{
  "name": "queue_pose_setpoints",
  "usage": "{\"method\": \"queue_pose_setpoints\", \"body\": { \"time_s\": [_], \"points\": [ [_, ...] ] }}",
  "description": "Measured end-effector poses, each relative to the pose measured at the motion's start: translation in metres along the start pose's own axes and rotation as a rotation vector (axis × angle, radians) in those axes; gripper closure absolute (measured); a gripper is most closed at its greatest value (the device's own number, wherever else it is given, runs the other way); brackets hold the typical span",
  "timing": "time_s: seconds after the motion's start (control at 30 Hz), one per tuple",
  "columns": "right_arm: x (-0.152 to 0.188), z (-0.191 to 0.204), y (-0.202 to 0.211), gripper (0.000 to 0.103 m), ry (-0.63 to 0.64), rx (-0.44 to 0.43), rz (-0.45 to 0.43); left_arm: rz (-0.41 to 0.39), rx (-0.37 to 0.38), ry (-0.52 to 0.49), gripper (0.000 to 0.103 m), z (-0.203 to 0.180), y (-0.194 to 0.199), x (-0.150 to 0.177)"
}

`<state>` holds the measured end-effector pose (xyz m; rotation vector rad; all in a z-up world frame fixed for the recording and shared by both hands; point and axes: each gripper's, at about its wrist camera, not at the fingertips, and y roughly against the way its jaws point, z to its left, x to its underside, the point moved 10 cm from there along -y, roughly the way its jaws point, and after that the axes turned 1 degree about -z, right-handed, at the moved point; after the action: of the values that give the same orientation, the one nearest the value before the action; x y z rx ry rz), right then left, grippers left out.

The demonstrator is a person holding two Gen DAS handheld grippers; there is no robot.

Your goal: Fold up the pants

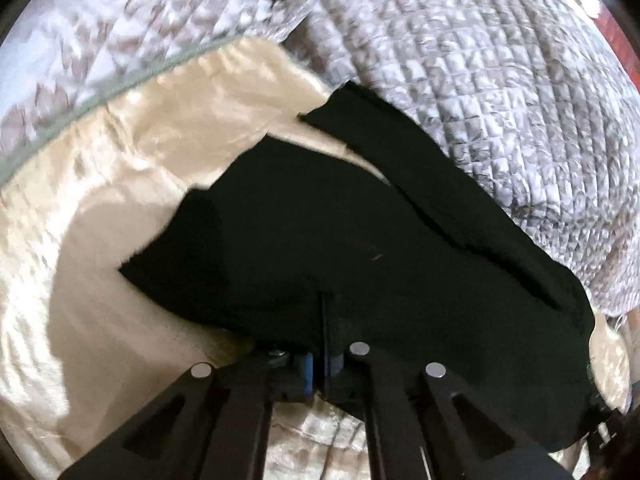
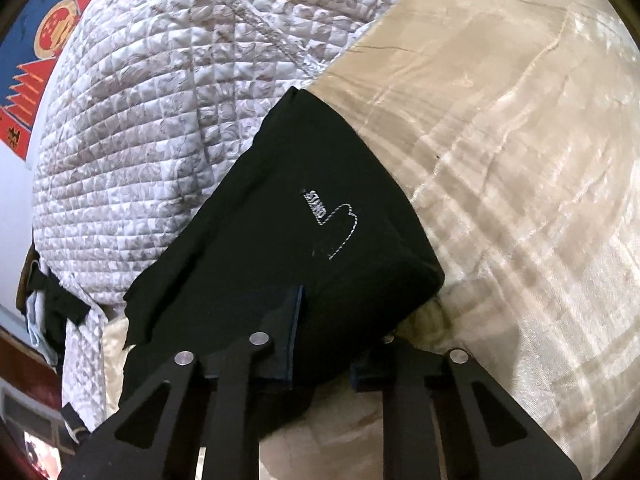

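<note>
The black pants [image 1: 320,248] lie on a cream satin bed sheet [image 1: 120,200], spread across the middle of the left wrist view with a leg running up toward the quilt. My left gripper [image 1: 322,336] is shut on the pants' near edge, its fingers pressed together over the cloth. In the right wrist view the pants [image 2: 304,208] show a white stitched logo. My right gripper [image 2: 324,360] has its jaws apart; the left finger lies on top of the pants and the right finger sits under their edge.
A grey-white quilted blanket [image 1: 480,92] is bunched behind and beside the pants, and also shows in the right wrist view [image 2: 140,120]. The cream sheet [image 2: 520,200] spreads to the right. A red and blue patterned cloth [image 2: 36,40] hangs at the far left.
</note>
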<state>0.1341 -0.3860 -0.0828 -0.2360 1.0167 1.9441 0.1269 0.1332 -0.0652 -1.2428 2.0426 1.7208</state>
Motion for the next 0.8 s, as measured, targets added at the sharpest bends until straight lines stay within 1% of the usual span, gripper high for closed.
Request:
{"method": "queue_pose_setpoints", "body": {
  "time_s": [0.1, 0.2, 0.3, 0.4, 0.5, 0.6, 0.67, 0.73, 0.77, 0.8],
  "points": [
    [-0.003, 0.009, 0.011, 0.09, 0.003, -0.032, -0.008, -0.037, 0.03, -0.014, 0.099, -0.007, 0.026, -0.006],
    [-0.002, 0.017, 0.026, 0.091, 0.008, -0.053, -0.002, -0.062, 0.048, -0.021, 0.099, -0.006, 0.056, -0.007],
    [0.007, 0.017, 0.046, 0.091, 0.016, -0.061, 0.013, -0.066, 0.066, -0.022, 0.099, 0.002, 0.082, 0.004],
    [0.024, 0.006, 0.068, 0.091, 0.02, -0.053, 0.036, -0.056, 0.06, -0.024, 0.099, 0.011, 0.1, 0.026],
    [0.044, -0.012, 0.085, 0.091, 0.005, -0.037, 0.058, -0.027, 0.073, -0.017, 0.099, 0.017, 0.112, 0.049],
    [0.056, -0.028, 0.095, 0.091, -0.018, -0.026, 0.068, -0.025, 0.077, -0.043, 0.099, 0.015, 0.123, 0.067],
    [0.062, -0.038, 0.1, 0.091, -0.025, -0.011, 0.072, -0.009, 0.073, -0.057, 0.099, 0.016, 0.121, 0.077],
    [0.063, -0.045, 0.099, 0.091, -0.016, 0.012, 0.076, 0.027, 0.059, -0.048, 0.099, 0.022, 0.113, 0.085],
    [0.064, -0.049, 0.097, 0.091, -0.017, 0.021, 0.083, 0.028, 0.067, -0.048, 0.098, 0.023, 0.114, 0.086],
    [0.067, -0.053, 0.093, 0.091, -0.024, 0.031, 0.096, 0.018, 0.07, -0.049, 0.094, 0.024, 0.115, 0.084]
  ]
}}
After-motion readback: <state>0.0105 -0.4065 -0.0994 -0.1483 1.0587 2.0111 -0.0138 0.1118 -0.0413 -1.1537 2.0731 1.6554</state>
